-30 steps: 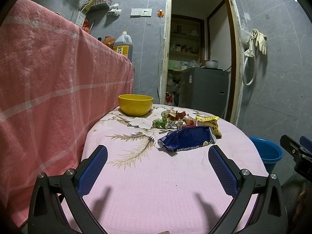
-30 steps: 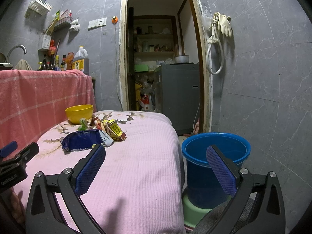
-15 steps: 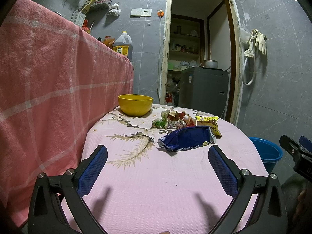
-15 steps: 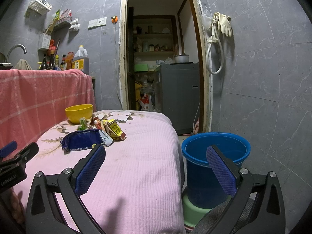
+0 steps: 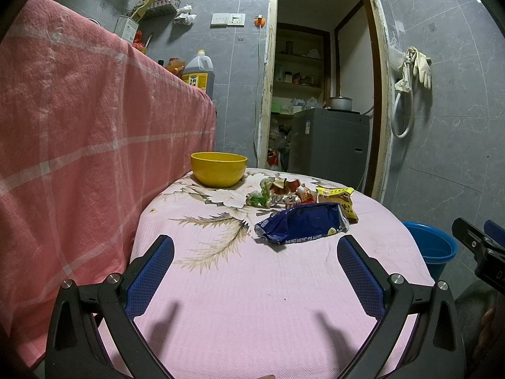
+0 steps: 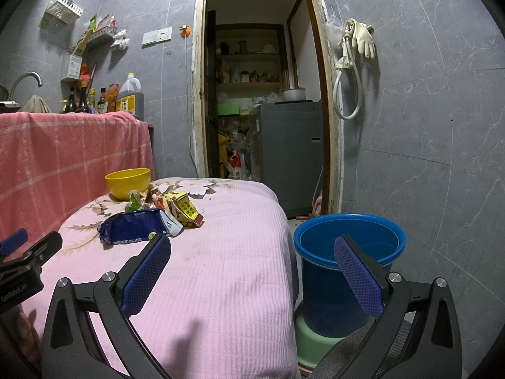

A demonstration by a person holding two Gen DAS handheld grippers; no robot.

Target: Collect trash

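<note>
Your left hand-held gripper (image 5: 255, 252) hovers spread wide over the pink-clothed table (image 5: 252, 300), holding nothing. Ahead of it lies the blue wrapper (image 5: 300, 222), with 1 yellow packet (image 5: 339, 199) and smaller scraps (image 5: 277, 192) just behind. Your right hand-held gripper (image 6: 252, 254) is spread too, empty, near the blue bucket (image 6: 348, 252).
</note>
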